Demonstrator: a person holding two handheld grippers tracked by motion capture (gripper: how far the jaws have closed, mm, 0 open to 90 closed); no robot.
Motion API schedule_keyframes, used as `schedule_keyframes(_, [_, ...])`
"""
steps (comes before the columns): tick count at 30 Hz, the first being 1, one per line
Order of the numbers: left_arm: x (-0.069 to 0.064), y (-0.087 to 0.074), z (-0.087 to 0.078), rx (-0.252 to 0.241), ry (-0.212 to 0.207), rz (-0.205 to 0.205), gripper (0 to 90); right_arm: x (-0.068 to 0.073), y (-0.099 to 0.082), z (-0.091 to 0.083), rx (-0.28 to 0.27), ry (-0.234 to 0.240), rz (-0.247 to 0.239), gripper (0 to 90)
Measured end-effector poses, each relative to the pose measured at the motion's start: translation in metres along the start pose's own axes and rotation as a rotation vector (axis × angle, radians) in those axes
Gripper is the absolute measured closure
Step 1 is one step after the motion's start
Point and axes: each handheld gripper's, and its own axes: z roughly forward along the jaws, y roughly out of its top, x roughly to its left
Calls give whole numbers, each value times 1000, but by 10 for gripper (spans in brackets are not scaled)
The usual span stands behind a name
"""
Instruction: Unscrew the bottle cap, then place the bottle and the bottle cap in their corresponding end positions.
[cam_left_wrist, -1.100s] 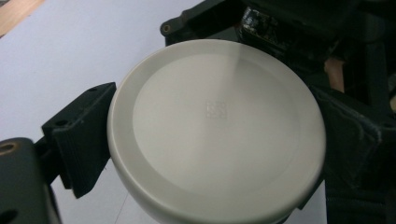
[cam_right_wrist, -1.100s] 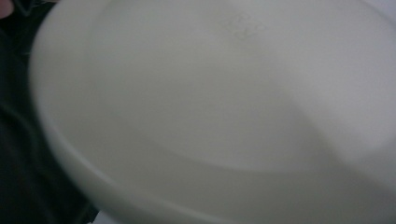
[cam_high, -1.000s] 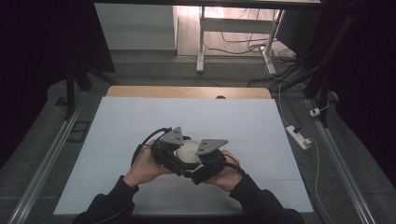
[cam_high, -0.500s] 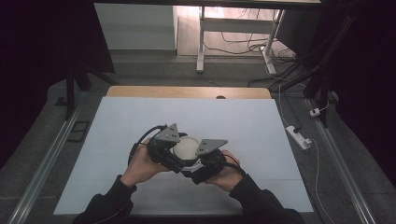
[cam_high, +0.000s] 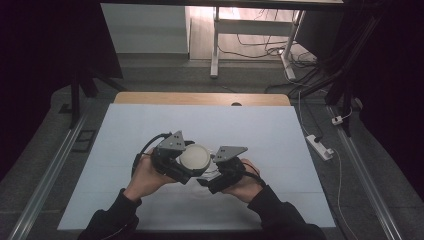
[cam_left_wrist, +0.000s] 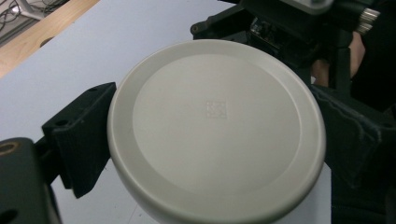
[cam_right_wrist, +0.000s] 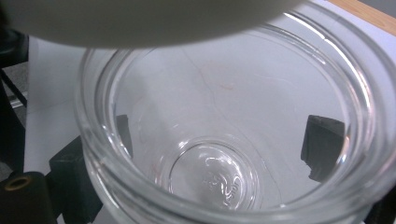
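Gripping a round off-white lid (cam_left_wrist: 216, 128) by its rim, the left gripper (cam_high: 186, 165) has one black jaw against the lid's left edge and the other against its right edge in the left gripper view, so the jaws stand about a lid's width apart and are closed on it. That view shows the lid's flat top, bearing a small square mark near its middle, occupying the centre of the frame. In the high view the lid (cam_high: 194, 157) sits near the centre of the pale blue table surface (cam_high: 280, 135), between the two hands, slightly above the middle of the lower half of the frame.

The right gripper (cam_high: 214, 178) holds a clear glass jar (cam_right_wrist: 233, 140): in the right gripper view its jaws appear through and beside the glass at lower left and at right, pressed on the jar's outer wall. The jar's open mouth faces the camera, its embossed base visible at lower centre. The lid's pale underside edge (cam_right_wrist: 140, 23) crosses the upper left of that frame, just above the jar's rim; whether they touch cannot be told.

A wooden table edge (cam_high: 200, 98) runs along the far side in the high view.
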Motion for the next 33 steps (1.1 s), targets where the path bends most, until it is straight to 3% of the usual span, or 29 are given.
schedule_keyframes(23, [-14,-8,-7,-21,-39,-1,78,-15,1,-3,-5,-39,31,66])
schedule_keyframes(33, [-20,-12,-8,-25,-54,3,78,-29,5,-3,-17,-67,54,66])
